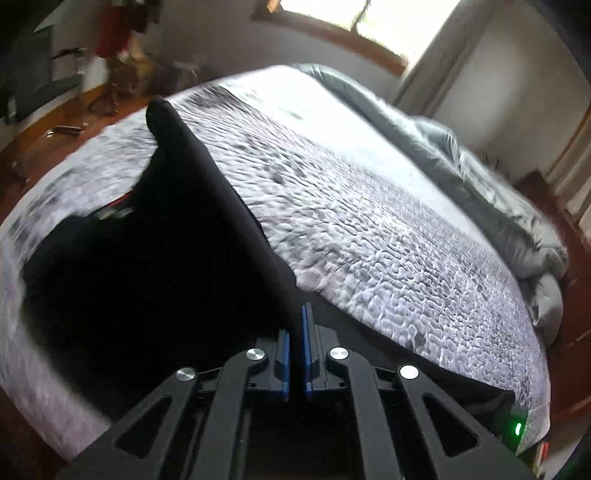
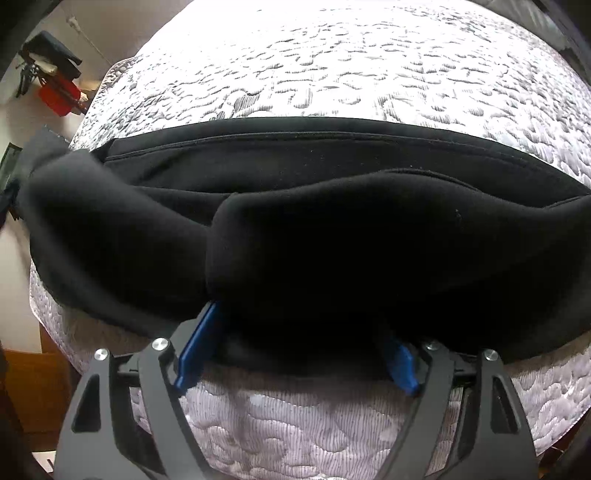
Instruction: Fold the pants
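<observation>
Black pants (image 1: 155, 258) lie along the near edge of a bed with a white quilted cover (image 1: 369, 206). In the left wrist view one leg rises as a taut ridge from my left gripper (image 1: 295, 321) to a far tip. Its blue pads (image 1: 306, 347) stand almost together with black cloth pinched between them. In the right wrist view the pants (image 2: 332, 251) lie bunched across the bed (image 2: 332, 74), a thick fold draped over the tips of my right gripper (image 2: 299, 325). Those jaws stand wide apart, the blue fingers (image 2: 195, 347) on either side of the fold with their tips hidden.
A grey duvet (image 1: 480, 177) is heaped along the bed's far right side. Wooden floor (image 1: 44, 140) and dark furniture lie beyond the left edge. A window (image 1: 369, 22) is at the back. A red and black object (image 2: 59, 88) sits by the wall at left.
</observation>
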